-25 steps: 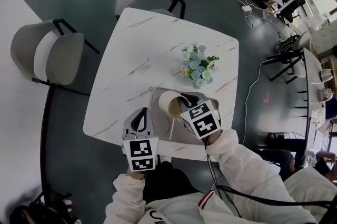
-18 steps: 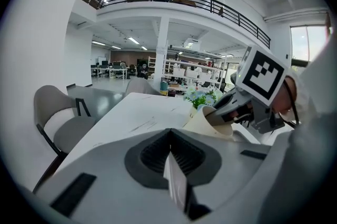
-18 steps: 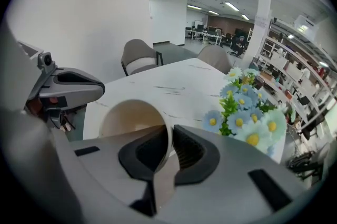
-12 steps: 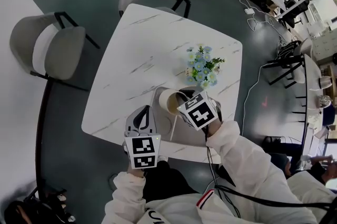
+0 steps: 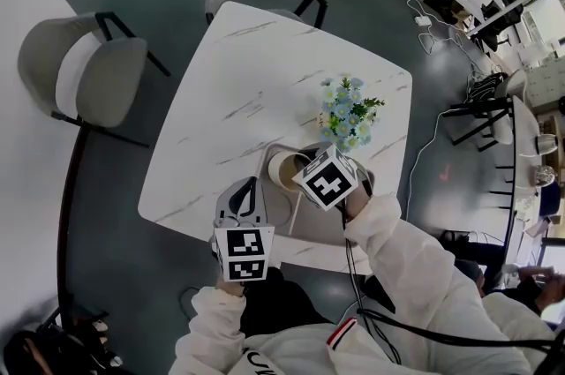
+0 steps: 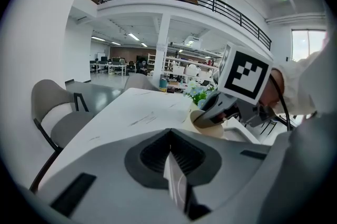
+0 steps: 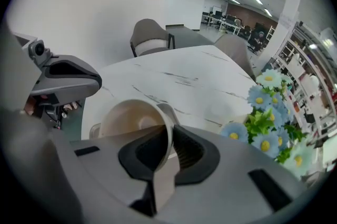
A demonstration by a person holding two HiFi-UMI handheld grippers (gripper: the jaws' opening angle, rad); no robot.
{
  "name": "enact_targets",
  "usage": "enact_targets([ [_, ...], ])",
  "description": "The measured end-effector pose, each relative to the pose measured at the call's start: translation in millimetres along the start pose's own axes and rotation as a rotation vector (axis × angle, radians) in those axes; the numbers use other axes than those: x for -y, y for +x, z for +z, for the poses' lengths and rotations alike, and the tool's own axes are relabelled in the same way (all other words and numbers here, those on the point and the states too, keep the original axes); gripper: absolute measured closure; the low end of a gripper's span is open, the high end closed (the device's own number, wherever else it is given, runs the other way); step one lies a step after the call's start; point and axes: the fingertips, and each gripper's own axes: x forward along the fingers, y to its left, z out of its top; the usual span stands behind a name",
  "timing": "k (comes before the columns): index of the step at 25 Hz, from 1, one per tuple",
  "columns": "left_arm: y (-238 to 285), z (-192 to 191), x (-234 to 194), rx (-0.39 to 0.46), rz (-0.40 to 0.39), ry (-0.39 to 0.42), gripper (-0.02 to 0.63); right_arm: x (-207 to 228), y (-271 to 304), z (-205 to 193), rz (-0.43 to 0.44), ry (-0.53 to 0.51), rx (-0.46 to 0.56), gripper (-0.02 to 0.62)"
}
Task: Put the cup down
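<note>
Right gripper (image 7: pixel 169 150) is clamped on the wall of the pale cup (image 7: pixel 134 122), with one jaw inside the mouth and one outside. It holds the cup tipped on its side, mouth towards the left gripper (image 5: pixel 240 198), over the grey tray (image 5: pixel 263 156) near the blue flowers (image 5: pixel 350 113) on the white marbled table (image 5: pixel 238 73); contact between cup and tray cannot be determined. Left gripper jaws are together with nothing between them, positioned at the tray's left side.
</note>
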Motion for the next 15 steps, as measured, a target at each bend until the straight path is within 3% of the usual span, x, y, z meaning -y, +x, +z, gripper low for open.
enact_targets([
  [15, -0.8, -8.8, -2.8, -0.008, -0.011, -0.007, 0.595, -4.9, 12.7, 7.0, 0.029, -0.060, -0.092, 0.561],
])
